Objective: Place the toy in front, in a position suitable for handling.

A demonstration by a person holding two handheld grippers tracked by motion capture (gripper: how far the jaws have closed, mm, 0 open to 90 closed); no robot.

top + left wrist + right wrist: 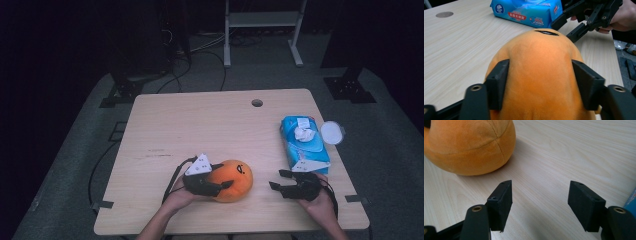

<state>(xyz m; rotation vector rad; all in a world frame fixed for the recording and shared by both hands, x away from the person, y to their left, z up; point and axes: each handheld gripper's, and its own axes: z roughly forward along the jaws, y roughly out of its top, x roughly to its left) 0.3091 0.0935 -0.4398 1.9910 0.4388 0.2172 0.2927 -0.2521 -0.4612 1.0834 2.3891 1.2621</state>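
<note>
a: start at the left hand-held gripper [226, 187]. what had it got?

b: the orange plush toy [231, 179]. from the high view you saw the hand-held gripper lying against the toy's left side, its grey three-cornered plate on top, but not how the jaws stood. its own view settled that: the toy [541, 75] sat between the two black jaws, one pad on each flank, both touching the fabric. i'd call it pinching the toy, though how hard the pads pressed i couldn't tell.

a: and the toy itself?

b: resting on the wooden surface [200, 125], near the front edge, a little left of the middle. the left gripper view also showed a dark stitched mark on the far end of the toy, which was only a speck from above.

a: the right hand-held gripper [278, 180]?

b: spread, with nothing between the jaws. its own view showed bare surface [574, 157] in the gap and the toy [469, 145] off to the upper left, clearly apart from it. from above it pointed left toward the toy, held in the right hand [320, 197].

a: anything further out?

b: a blue pack of wet wipes [304, 145] just beyond the right hand-held gripper, with a white tissue sticking out of its top, plain from above. the left gripper view showed the pack's [529, 12] printed side instead. a white round lid [332, 132] lay beside the pack at the surface's right edge, seen from above.
</note>
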